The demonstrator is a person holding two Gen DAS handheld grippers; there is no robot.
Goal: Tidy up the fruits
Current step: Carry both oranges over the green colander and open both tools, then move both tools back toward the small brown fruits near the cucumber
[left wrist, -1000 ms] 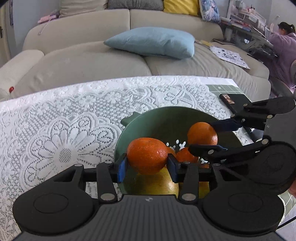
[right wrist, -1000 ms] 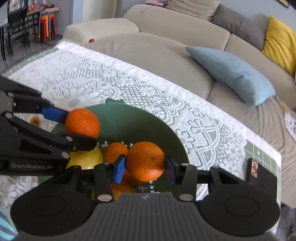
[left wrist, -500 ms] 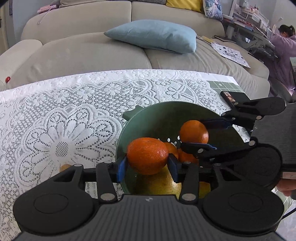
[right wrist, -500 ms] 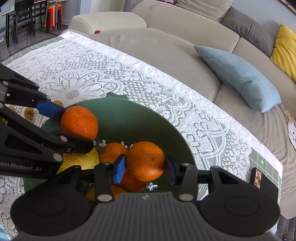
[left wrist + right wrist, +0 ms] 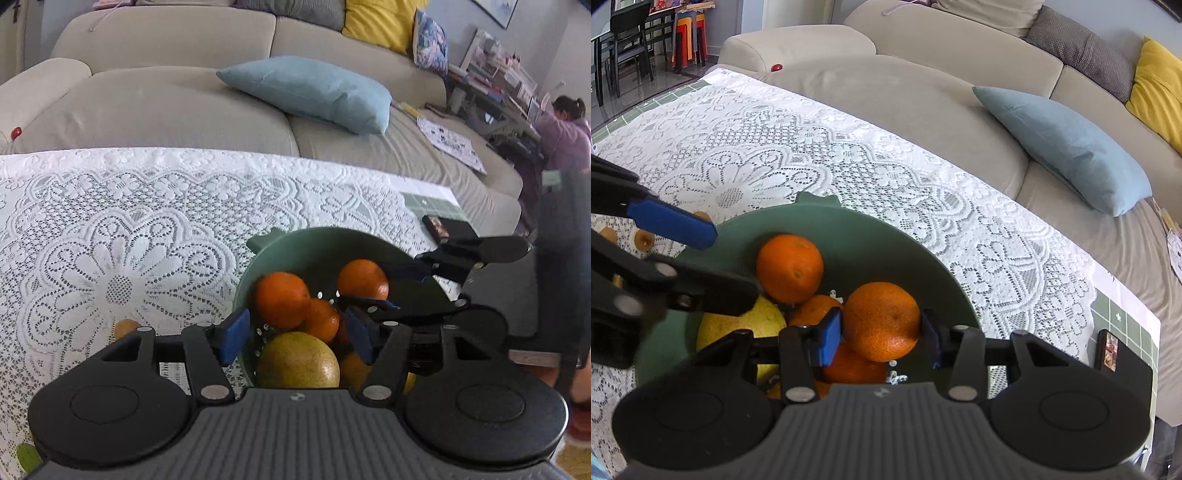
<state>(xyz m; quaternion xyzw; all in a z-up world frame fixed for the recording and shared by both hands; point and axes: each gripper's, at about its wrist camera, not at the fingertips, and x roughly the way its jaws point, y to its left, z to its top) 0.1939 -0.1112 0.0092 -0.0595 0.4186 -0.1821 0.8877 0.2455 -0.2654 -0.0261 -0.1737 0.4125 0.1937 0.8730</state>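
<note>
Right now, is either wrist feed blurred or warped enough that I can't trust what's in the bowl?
Left wrist view: the orange dropped in the green bowl is smeared by motion as the left gripper opens; the sofa edges bow from the fisheye. Right wrist view: sharp on the orange in the right gripper; soft daylight, no glare; only the other gripper's near arm at the left edge is blurred.
</note>
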